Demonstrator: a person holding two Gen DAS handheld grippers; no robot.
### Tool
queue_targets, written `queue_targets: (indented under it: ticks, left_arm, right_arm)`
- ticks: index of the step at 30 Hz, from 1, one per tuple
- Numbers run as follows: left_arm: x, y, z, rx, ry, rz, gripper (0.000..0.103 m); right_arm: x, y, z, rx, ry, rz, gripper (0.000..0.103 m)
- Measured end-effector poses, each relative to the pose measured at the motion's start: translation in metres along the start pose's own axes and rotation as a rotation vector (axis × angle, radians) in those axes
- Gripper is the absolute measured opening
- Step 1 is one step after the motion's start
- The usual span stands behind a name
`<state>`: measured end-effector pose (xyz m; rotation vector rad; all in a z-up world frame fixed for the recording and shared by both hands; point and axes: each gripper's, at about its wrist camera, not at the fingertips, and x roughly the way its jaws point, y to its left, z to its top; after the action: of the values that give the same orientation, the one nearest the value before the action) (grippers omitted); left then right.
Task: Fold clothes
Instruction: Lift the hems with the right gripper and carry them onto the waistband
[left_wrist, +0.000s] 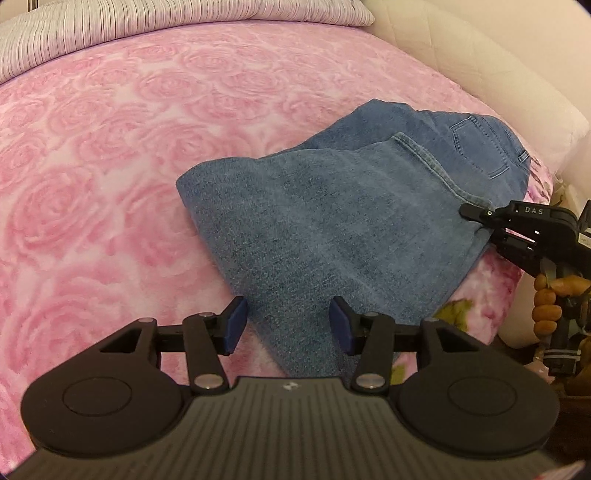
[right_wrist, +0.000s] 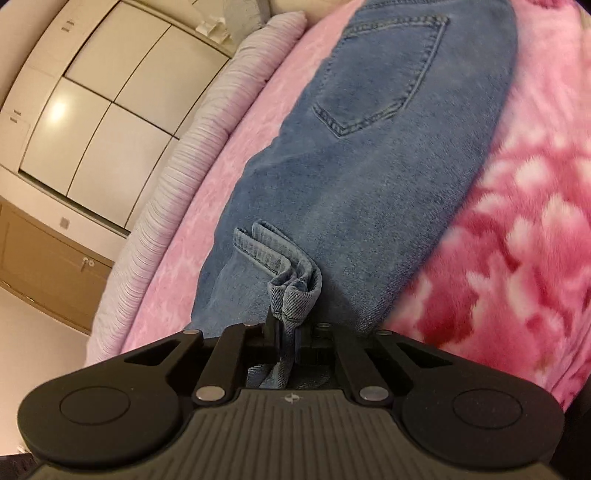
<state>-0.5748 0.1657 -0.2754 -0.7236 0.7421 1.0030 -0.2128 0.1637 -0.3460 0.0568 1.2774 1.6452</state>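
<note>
Left gripper (left_wrist: 284, 325) hangs spread over the near corner of the jeans (left_wrist: 343, 206), pinching nothing. Right gripper (right_wrist: 286, 338) is clamped on a bunched hem of the jeans at their right edge. Folded, they lie on the pink blanket (left_wrist: 110, 166); beyond, a striped pillow (left_wrist: 166, 22).

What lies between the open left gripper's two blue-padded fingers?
In the left wrist view, the left gripper hangs open over the folded blue denim jeans; only their denim shows between the pads, which do not grip it.
</note>
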Motion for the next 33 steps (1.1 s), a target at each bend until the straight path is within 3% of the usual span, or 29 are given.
queue_targets:
  ticks: [33]
  left_arm:
    - [0.0077, -0.0074, 0.0044, 0.076, 0.005, 0.025, 0.051]
  right_arm:
    - [0.0068, -0.0027, 0.0049, -0.066, 0.106, -0.028, 0.0]
